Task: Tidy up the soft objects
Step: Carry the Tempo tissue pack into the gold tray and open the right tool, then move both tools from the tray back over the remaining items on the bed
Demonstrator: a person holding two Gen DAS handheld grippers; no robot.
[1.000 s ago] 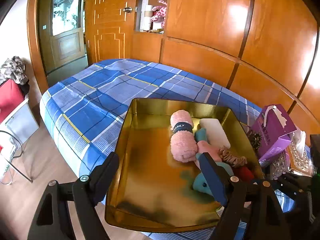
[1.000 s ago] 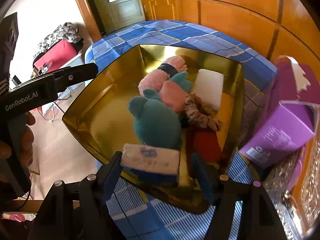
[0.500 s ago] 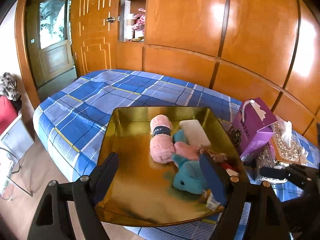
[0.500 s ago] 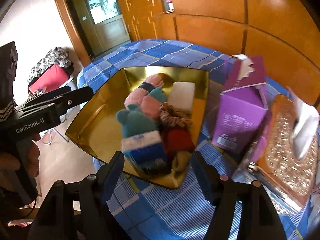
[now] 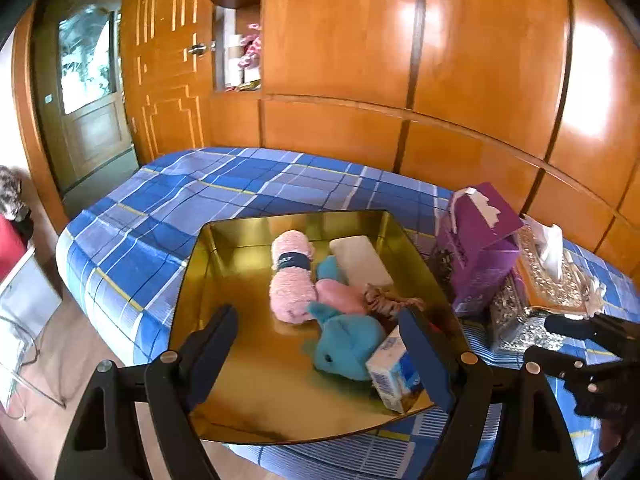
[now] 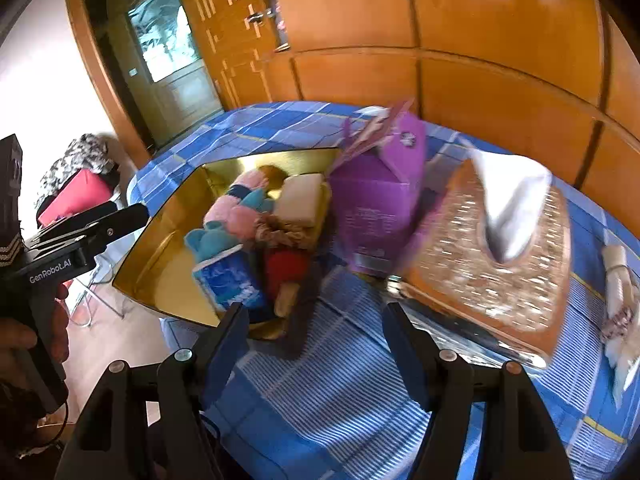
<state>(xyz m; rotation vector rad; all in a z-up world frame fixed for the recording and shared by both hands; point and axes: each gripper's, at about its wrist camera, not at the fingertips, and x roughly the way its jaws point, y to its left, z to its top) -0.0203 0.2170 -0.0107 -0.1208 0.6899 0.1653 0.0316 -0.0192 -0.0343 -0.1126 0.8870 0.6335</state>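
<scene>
Both hand-held grippers stand wide and empty; the left hand-held gripper (image 5: pixel 316 344) faces the gold tray (image 5: pixel 240 412) on the bed (image 5: pixel 192 200); the right hand-held gripper (image 6: pixel 316 332) points beside it, nearer the loose soft pieces (image 6: pixel 618 320) at the far right edge.

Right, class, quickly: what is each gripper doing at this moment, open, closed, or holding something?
Left gripper: open, holding nothing, above the gold tray.
Right gripper: open, holding nothing, above the blue checked cloth.

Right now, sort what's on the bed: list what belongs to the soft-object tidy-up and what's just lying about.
Job:
gold tray
pink towel roll
teal plush
white sponge
scrunchie
tissue pack

Lying about:
purple tissue box
glittery tissue holder
</scene>
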